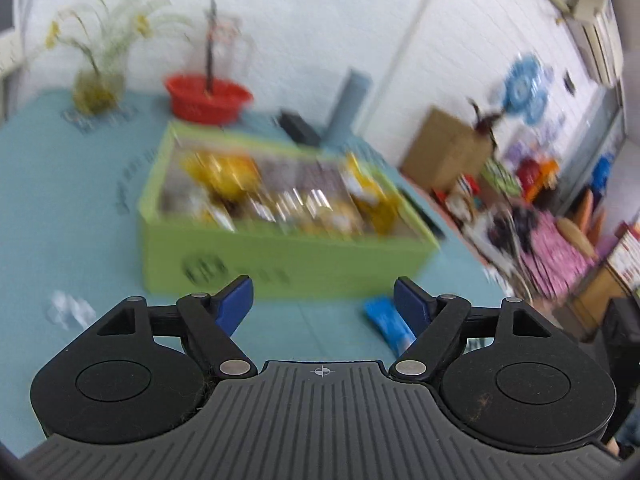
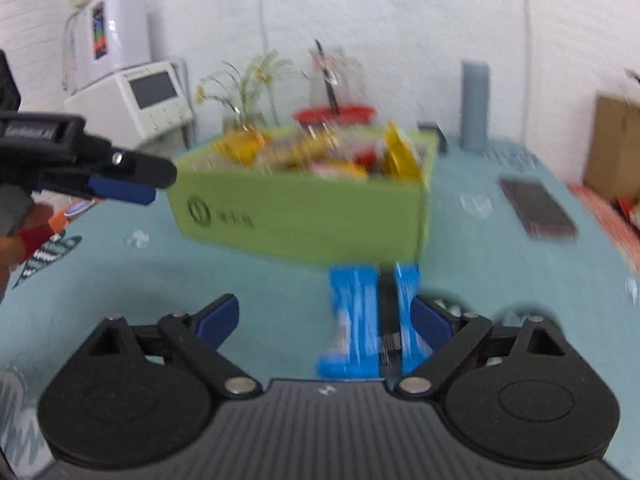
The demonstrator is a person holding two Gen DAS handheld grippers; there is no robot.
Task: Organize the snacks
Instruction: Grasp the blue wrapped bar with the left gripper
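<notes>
A green cardboard box (image 1: 280, 264) full of snack packets (image 1: 280, 196) stands on the blue table; it also shows in the right wrist view (image 2: 304, 216). A blue snack packet (image 2: 360, 320) lies on the table in front of the box, and shows in the left wrist view (image 1: 390, 326) beside the right finger. My left gripper (image 1: 323, 300) is open and empty, facing the box. My right gripper (image 2: 326, 320) is open, low over the table, with the blue packet lying inside its span near the right finger. The left gripper also shows at the left of the right wrist view (image 2: 132, 184).
Behind the box stand a red basket (image 1: 208, 98), a vase of flowers (image 1: 96, 84), a clear jar (image 2: 340, 76) and a grey cylinder (image 2: 474, 104). A dark phone (image 2: 538, 208) lies at the right. Small clear wrappers (image 1: 68, 312) lie on the table. Cluttered shelves sit right of the table.
</notes>
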